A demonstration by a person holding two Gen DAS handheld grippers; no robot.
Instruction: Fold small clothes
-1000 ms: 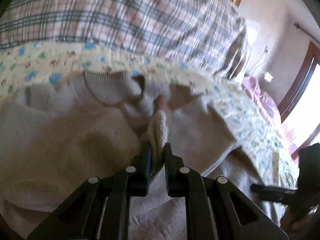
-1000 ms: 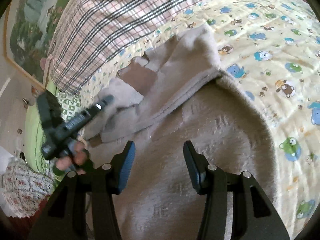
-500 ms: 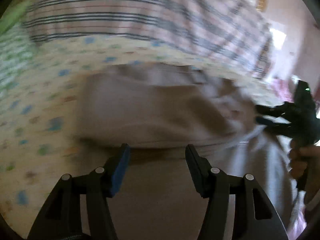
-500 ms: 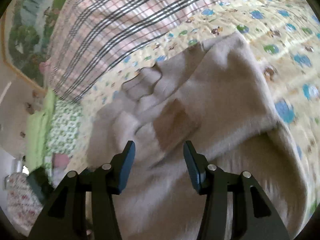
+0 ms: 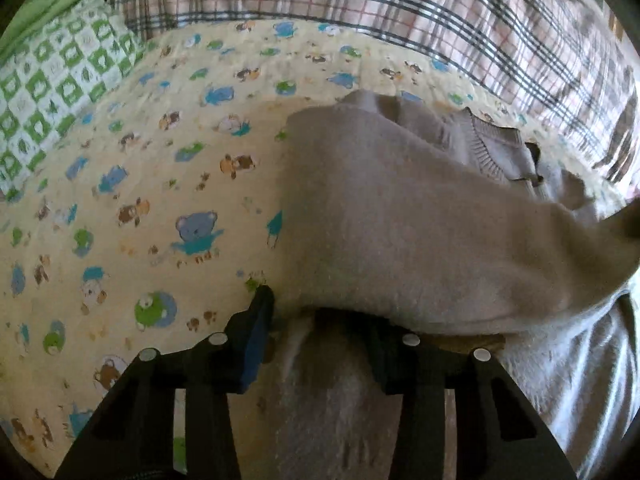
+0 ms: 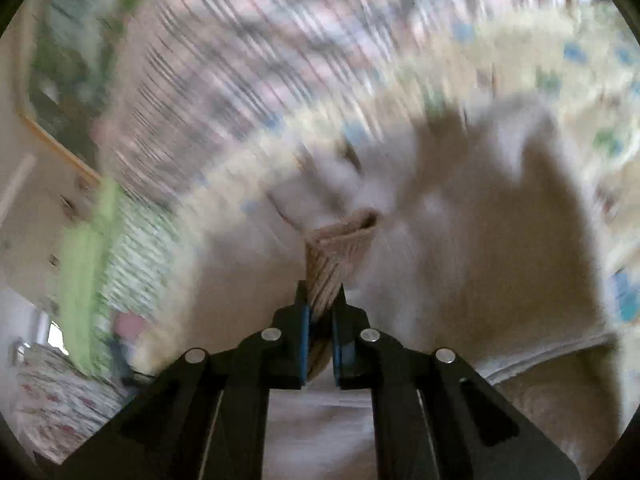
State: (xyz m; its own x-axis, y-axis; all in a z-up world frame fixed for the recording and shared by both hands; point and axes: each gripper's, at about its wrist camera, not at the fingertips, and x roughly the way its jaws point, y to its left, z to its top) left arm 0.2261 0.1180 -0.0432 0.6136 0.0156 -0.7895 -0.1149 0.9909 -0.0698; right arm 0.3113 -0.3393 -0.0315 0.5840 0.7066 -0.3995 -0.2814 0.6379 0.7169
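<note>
The beige sweater [image 5: 400,216] lies on the bed, on a yellow sheet [image 5: 160,184] printed with small bears, and both claws are at it.

The left claw [image 5: 320,328] has its jaws half apart and closing. The folded edge of the sweater hangs over the gap between them and covers the tip of the finger at 3 o'clock; the blue pad of the other finger [image 5: 256,344] is free, just beside the cloth at the edge of the sheet. The pads do not press the fabric. From this claw the sweater goes up toward 1 o'clock, where its ribbed collar [image 5: 496,148] is seen. The bear sheet fills the side from 8 to 11 o'clock. At 10 o'clock there is a green and white checked cloth [image 5: 60,80], and at 12 o'clock a plaid blanket [image 5: 360,8].

The right claw [image 6: 322,320] is nearly closed and pinches a ribbed cuff [image 6: 340,248] of the sweater [image 6: 480,260], which stands out of the jaws toward 12 o'clock. The rest of this view is very blurred; the body of the sweater spreads to 2 o'clock, and the plaid blanket [image 6: 240,60] is at 11 o'clock.
</note>
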